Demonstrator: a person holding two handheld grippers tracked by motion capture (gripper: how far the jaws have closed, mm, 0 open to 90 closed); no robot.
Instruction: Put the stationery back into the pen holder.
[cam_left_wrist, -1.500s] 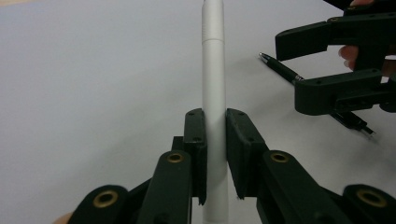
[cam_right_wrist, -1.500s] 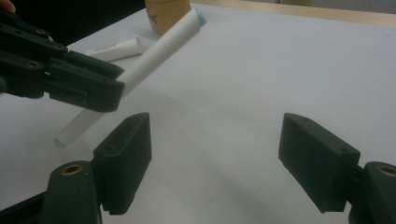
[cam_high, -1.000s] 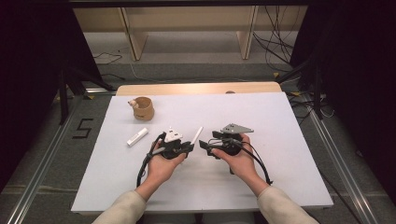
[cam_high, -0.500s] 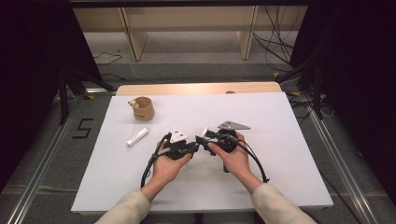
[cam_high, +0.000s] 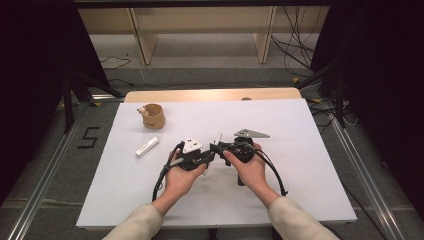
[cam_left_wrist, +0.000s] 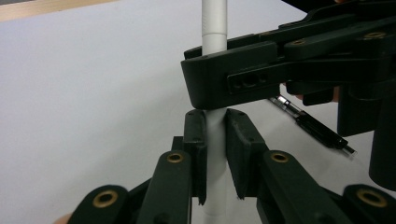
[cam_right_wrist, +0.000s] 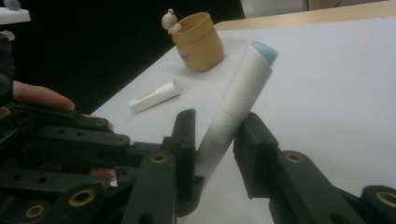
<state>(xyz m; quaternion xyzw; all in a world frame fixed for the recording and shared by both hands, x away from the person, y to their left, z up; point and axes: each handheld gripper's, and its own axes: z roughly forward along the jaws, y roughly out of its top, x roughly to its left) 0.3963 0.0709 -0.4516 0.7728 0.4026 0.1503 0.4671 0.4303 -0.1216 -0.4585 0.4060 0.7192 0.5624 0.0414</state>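
A white pen with a pale blue end is held above the table's middle between both grippers. In the left gripper view, my left gripper is shut on the pen's lower barrel. The right gripper clamps the pen just above it. In the right gripper view, the pen slants up between the jaws of my right gripper, which press on both its sides. In the high view, the left gripper and right gripper meet tip to tip.
A white cap lies on the white table to the left. A tan wooden cup stands at the back left. A thin black rod lies on the table behind the right gripper.
Both hands have drawn together toward the table's middle. The right gripper has moved left onto the pen, and the grippers now meet.
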